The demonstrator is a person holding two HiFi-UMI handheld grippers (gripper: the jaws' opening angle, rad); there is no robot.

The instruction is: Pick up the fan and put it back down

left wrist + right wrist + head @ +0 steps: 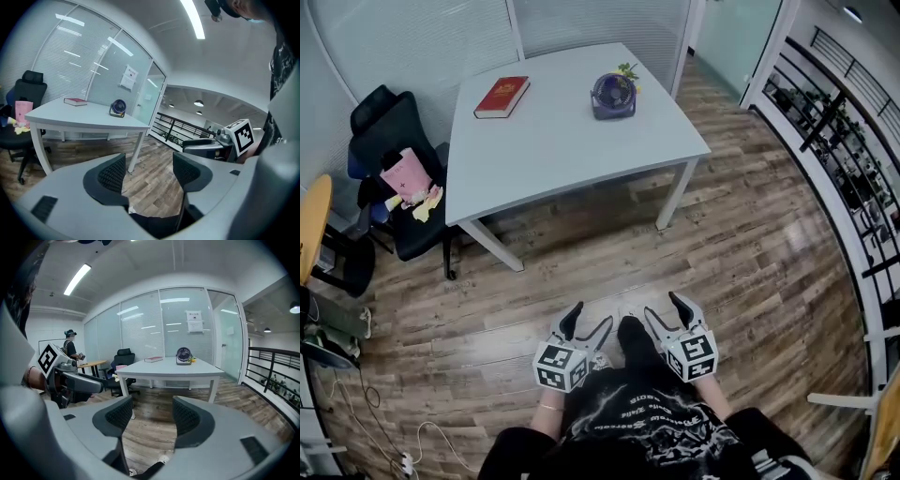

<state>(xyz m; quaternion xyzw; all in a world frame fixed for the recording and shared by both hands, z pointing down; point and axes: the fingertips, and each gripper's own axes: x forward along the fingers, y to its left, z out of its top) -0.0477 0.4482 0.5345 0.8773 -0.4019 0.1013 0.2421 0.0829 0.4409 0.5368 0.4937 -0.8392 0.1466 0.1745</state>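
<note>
2 empty claws are held wide at 6 o'clock: left gripper (591,317), right gripper (662,307). At 12 o'clock, well apart, the purple desk fan (612,96) is stood on the white table (553,150); it could be toppled by an off-centre pinch.

Office: glass partitions (412,37), desk (553,131), swivel chair (386,127)

Fan (613,95) right of book (502,97) on table (572,150), chair (386,141) left of table
</note>
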